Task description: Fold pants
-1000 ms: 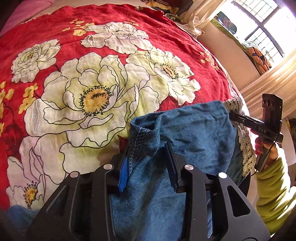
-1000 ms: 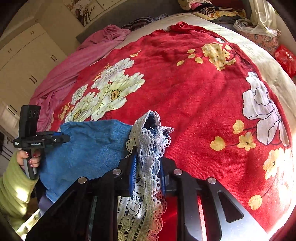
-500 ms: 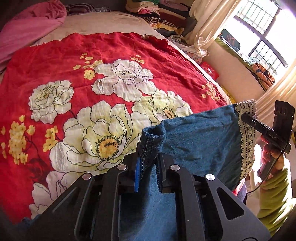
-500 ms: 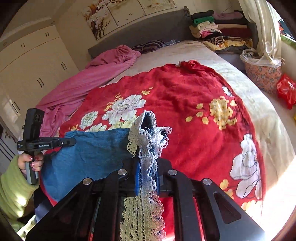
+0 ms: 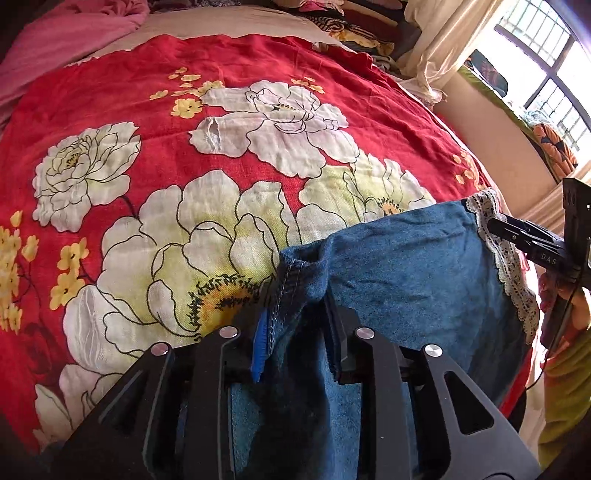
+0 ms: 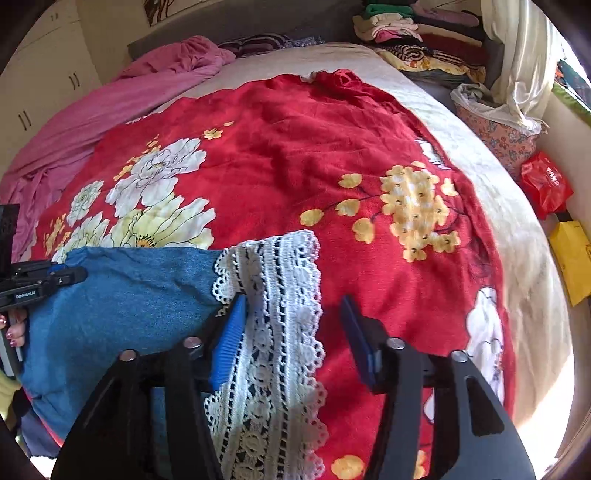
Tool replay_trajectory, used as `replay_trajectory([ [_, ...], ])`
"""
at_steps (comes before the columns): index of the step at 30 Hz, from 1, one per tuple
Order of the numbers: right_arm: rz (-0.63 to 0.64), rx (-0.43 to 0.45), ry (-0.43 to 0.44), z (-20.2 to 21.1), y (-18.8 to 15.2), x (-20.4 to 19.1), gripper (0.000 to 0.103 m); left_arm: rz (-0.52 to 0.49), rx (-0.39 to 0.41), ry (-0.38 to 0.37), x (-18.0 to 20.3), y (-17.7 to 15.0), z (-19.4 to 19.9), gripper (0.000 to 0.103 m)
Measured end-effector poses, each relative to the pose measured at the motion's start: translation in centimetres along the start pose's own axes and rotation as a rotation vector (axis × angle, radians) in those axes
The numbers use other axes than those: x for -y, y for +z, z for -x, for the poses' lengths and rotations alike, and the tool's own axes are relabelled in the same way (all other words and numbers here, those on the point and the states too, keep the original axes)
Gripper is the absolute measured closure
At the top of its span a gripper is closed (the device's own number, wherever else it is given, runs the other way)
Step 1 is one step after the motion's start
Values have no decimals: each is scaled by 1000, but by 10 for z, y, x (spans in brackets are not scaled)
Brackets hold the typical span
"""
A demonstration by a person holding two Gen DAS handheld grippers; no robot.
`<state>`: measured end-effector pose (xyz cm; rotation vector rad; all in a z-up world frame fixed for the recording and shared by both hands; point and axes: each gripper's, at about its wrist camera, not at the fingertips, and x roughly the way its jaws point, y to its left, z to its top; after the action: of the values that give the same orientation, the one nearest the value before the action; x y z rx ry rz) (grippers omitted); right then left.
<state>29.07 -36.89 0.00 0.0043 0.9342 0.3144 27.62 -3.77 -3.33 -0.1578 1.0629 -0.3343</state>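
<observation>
Blue denim pants (image 5: pixel 410 266) with a white lace hem (image 6: pixel 273 295) lie at the near edge of a bed with a red flowered cover (image 5: pixel 207 122). My left gripper (image 5: pixel 295 332) is open, its jaws apart on either side of the stitched denim corner, which drapes between them. My right gripper (image 6: pixel 295 336) is open wide, with the lace hem lying against its left finger and the right finger clear of the cloth. Each gripper shows in the other's view: the right gripper (image 5: pixel 532 243) beside the lace, the left gripper (image 6: pixel 40 280) at the denim's far corner.
A pink blanket (image 6: pixel 122 96) lies along the bed's far left side. Stacked folded clothes (image 6: pixel 413 33) sit at the head. A fabric bag (image 6: pixel 495 129), a red packet (image 6: pixel 546 184) and a yellow one (image 6: pixel 572 254) are beside the bed on the right. Window and curtain (image 5: pixel 443 44) are at right.
Both grippers have opened: they were shut on the denim corner and lace hem half a second ago. The pants have come down onto the cover.
</observation>
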Motion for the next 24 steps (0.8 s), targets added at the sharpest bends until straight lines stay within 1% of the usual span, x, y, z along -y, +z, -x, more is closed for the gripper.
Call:
replay_trajectory([
  [1,-16,38,20,17,-3,2,45,8,21,-5,-2,-2,10,67],
  [2,-36,72,32,34,-8,4,43,17,37,-1,-2,-6,20,66],
  [4,-88,110,48,63,-23,8,41,31,78,5,-4,-17,45,63],
  [7,-161,144,133,95,-55,8,41,55,144,32,-10,-42,84,55],
  [9,-218,137,163,104,-78,9,41,93,185,42,-18,-62,106,52],
  [11,-277,127,221,108,-99,10,41,146,222,38,-31,-84,129,49],
  [13,-328,116,264,108,-116,10,41,184,241,52,-43,-106,146,49],
  [15,-342,95,250,103,-125,8,41,211,246,81,-59,-125,161,47],
  [16,-348,87,236,100,-128,8,40,224,249,98,-66,-134,168,44],
  [18,-372,62,223,91,-130,13,36,257,250,155,-82,-149,175,40],
  [19,-389,49,207,86,-130,14,35,284,248,185,-92,-156,177,39],
  [20,-402,45,212,82,-132,16,34,318,245,203,-102,-162,178,39],
  [22,-417,40,269,74,-131,17,34,385,246,197,-119,-173,177,37],
  [23,-448,43,292,70,-133,19,35,414,246,194,-125,-176,175,36],
  [24,-484,40,328,66,-134,22,37,438,237,175,-129,-176,170,35],
])
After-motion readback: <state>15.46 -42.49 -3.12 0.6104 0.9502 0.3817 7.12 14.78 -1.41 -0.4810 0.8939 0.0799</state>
